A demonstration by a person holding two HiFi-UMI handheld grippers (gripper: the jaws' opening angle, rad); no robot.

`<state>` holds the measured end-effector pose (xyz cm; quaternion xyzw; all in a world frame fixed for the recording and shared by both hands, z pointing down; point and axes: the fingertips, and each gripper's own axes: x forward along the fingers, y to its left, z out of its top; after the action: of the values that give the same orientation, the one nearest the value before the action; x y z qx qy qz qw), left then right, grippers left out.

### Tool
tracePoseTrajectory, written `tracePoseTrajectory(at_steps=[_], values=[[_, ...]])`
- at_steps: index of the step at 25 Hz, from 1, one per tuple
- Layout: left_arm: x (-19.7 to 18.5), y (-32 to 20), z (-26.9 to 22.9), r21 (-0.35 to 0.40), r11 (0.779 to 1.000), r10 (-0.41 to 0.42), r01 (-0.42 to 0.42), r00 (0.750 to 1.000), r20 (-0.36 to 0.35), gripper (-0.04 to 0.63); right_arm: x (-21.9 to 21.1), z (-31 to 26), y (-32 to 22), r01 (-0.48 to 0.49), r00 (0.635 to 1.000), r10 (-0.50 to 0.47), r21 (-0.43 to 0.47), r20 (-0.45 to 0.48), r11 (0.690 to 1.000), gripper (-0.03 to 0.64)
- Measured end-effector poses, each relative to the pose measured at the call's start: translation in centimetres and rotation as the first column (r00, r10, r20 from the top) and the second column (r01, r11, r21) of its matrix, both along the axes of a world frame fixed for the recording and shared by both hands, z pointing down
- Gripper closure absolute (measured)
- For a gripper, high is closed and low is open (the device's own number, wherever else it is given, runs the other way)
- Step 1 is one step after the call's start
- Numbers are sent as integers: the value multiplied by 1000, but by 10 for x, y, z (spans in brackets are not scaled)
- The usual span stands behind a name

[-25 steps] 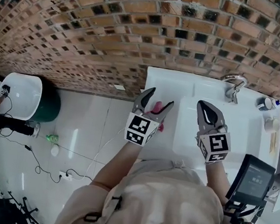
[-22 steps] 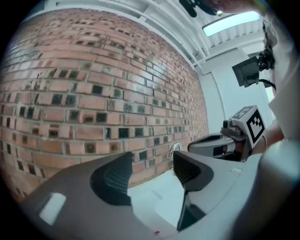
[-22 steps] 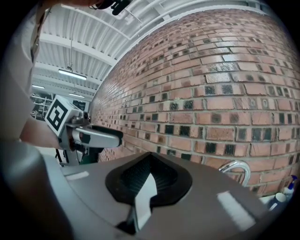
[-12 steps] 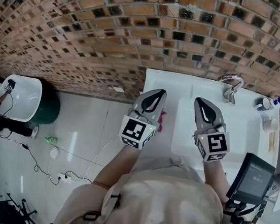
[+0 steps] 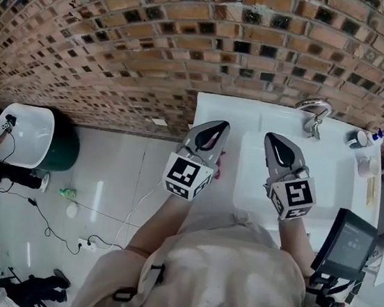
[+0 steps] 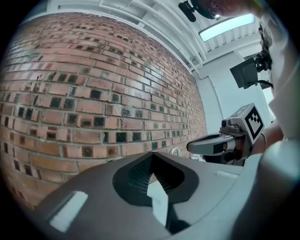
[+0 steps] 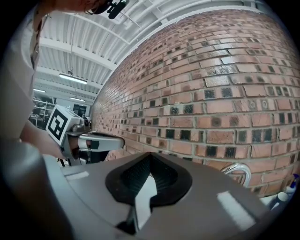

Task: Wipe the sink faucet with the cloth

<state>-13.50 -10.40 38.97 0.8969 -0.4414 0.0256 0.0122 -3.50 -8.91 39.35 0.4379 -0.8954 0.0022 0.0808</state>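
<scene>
the left gripper [image 5: 220, 126] has its jaws pressed together, and its own view shows no cloth at the meeting tips. the right gripper [image 5: 270, 137] is likewise closed on nothing, and both point level toward the wall. a strip of the pink cloth [image 5: 219, 164] peeks out just beside the left gripper, well to the left of the faucet [image 5: 314, 116] and across the basin from it. no view shows whether a fold is pinched underneath or the cloth simply lies on the white desk [image 5: 215, 107]. nothing touches the faucet now, so the scene fits either a cloth gripped ready for the wipe or one lying there with the wipe done. if it is pinched, the wipe would call for carrying it over the basin to the curved chrome spout and rubbing along its arch, clear of the small bottles [image 5: 365, 140] just right of the faucet. behind the faucet rises a brick wall [image 5: 123, 35]. far left of the faucet lies a pale tiled floor [image 5: 112, 174] with cables [image 5: 50, 218] and a white tub [image 5: 26, 133].
</scene>
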Motion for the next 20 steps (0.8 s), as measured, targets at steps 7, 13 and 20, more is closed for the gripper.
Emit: tracePoseTrajectory(at_steps=[7,13,20], values=[[4,3,-5,29,999,13,-13,1000,13,592,-2,-3,5,6,1000,-6,15,-22,1000,624],[6,4,-4,38,999,12,-13,1000,23,592,2,-3,5,0,1000,0,20,-24,1000,624],[3,8,-8,84,996,-9,5,999,48,592,4,-1,10,1,999,0,17,-35,1000,624]])
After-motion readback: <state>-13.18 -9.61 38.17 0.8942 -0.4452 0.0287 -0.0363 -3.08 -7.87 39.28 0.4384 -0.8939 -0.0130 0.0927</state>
